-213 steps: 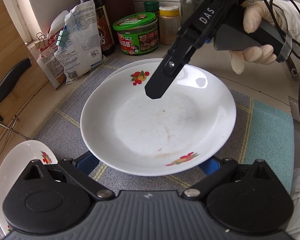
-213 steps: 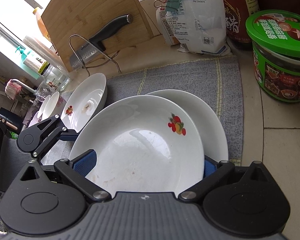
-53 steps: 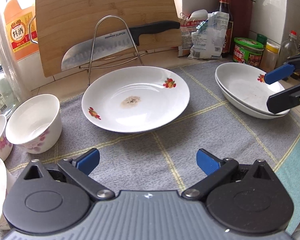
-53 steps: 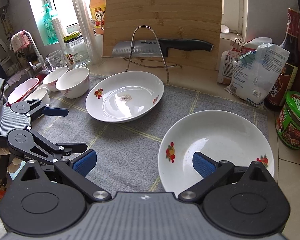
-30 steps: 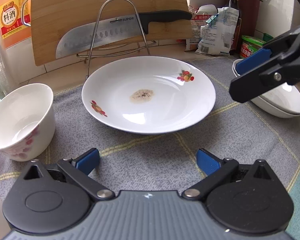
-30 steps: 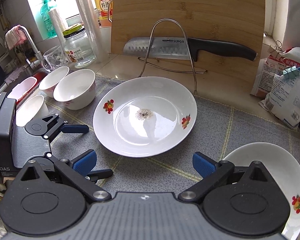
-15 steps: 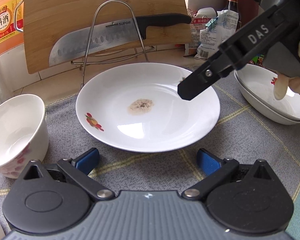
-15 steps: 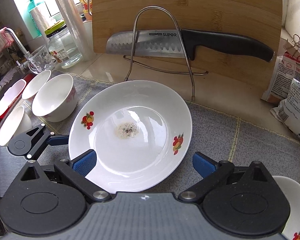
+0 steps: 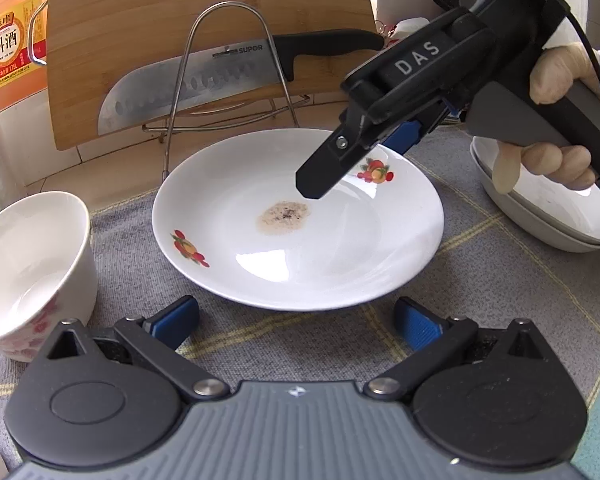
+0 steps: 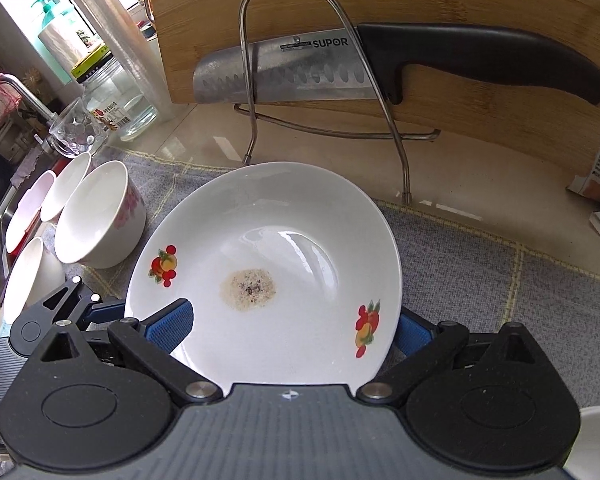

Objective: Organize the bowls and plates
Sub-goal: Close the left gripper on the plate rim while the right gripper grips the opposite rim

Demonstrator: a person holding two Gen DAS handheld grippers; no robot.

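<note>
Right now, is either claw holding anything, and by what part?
Nothing is held. The right claw is open, straddling the soiled plate at its near rim; the left claw is open, short of it.

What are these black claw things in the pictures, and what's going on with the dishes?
They are hand-held grabbers, one in each of a person's hands, each carrying a camera looking along its two fingers. One picture is from the left grabber, open and empty. The other is from the right grabber, open with its fingers either side of a white plate on a grey mat. The plate has a brown stain. Nearby are bowls, stacked plates and a knife on a rack.
</note>
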